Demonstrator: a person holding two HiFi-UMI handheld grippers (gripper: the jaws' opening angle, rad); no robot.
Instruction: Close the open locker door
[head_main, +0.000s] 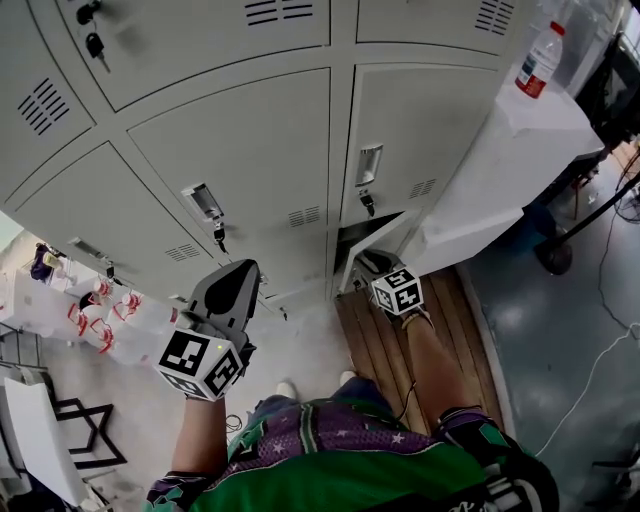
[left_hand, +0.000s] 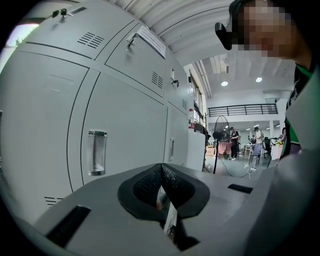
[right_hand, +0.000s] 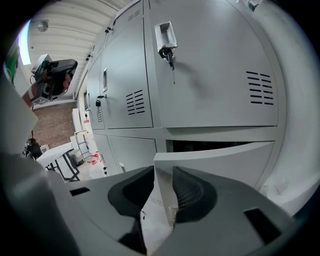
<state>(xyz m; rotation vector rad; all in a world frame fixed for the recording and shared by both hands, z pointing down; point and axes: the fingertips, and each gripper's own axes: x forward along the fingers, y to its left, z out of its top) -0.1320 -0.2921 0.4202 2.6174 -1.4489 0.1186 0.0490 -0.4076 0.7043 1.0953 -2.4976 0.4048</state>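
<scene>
The left tongs (left_hand: 161, 169) hung pressed together and empty before the grey lockers (head_main: 230, 150). The right tongs (right_hand: 162, 182) pinched the free edge of the pale grey bottom-row locker door (right_hand: 225, 156), ajar over a dark opening.

We find nothing we can read. The red label (head_main: 531, 84) on the bottle (head_main: 543, 45) is too small, and the white placard (left_hand: 151, 41) on an upper locker (left_hand: 131, 62) cannot be made out.
</scene>
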